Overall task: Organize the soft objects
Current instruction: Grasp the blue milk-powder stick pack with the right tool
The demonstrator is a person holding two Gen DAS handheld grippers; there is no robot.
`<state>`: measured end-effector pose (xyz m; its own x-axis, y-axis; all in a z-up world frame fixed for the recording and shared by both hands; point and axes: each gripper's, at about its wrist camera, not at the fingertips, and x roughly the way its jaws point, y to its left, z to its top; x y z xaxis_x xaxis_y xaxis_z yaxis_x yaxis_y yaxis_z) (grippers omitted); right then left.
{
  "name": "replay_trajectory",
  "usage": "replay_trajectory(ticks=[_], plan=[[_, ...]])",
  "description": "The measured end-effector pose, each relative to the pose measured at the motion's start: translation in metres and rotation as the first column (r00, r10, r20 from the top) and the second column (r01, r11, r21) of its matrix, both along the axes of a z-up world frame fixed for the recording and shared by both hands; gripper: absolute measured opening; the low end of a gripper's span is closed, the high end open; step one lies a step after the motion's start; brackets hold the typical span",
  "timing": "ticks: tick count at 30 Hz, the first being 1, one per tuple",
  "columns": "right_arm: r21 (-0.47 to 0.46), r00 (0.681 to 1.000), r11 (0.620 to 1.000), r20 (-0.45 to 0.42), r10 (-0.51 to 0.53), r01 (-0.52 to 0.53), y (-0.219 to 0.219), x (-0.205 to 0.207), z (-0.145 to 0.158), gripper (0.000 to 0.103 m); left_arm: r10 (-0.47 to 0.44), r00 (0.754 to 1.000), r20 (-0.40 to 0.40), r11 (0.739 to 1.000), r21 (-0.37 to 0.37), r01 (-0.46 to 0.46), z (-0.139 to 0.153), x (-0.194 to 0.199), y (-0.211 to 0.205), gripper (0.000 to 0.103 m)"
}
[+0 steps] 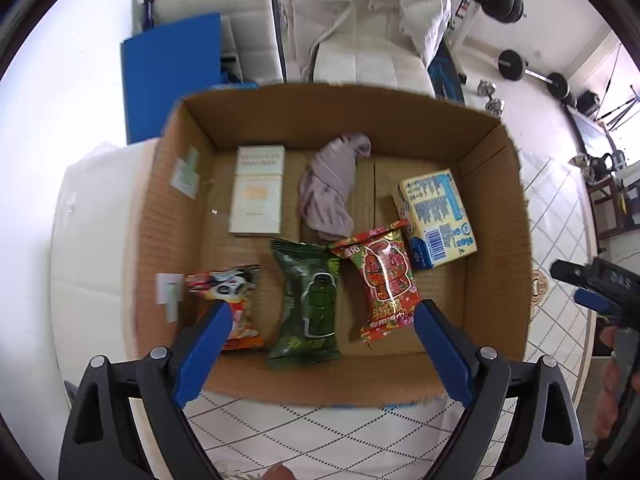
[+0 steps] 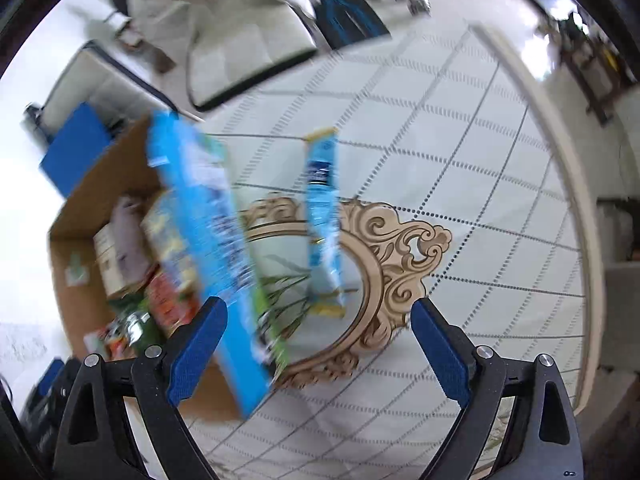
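Observation:
An open cardboard box holds a red snack bag, a green snack bag, an orange snack bag, a crumpled mauve cloth, a pale flat box and a yellow-blue carton. My left gripper is open and empty above the box's near side. My right gripper is open; a blurred blue packet is just in front of its left finger, in the air by the box, touching nothing I can make out. A second blue packet is on the tablecloth.
The box sits on a white quilted tablecloth with a gold ornate medallion. A chair with a white padded jacket stands behind. A blue board leans at the back left. Weights lie on the floor at right.

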<state>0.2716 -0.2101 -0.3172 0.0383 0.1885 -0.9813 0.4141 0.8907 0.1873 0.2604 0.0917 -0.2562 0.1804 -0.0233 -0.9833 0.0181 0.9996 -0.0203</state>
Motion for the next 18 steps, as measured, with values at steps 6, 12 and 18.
replay_trajectory(ticks=[6, 12, 18], plan=[[0.049, 0.995, 0.998, -0.101, -0.026, 0.032, -0.008, 0.021, -0.066, 0.066, -0.018, 0.998, -0.054, 1.0, 0.013, 0.019, -0.028, 0.008, -0.018, 0.093], [0.056, 0.994, 0.998, -0.105, -0.004, 0.01, 0.0, 0.027, -0.083, 0.058, -0.013, 0.998, -0.068, 1.0, 0.015, 0.014, -0.036, 0.01, -0.019, 0.093], [0.018, 0.992, 0.999, -0.116, 0.051, -0.049, 0.012, 0.042, -0.093, 0.031, -0.004, 0.997, -0.079, 1.0, 0.021, 0.006, -0.04, 0.008, -0.019, 0.093]])
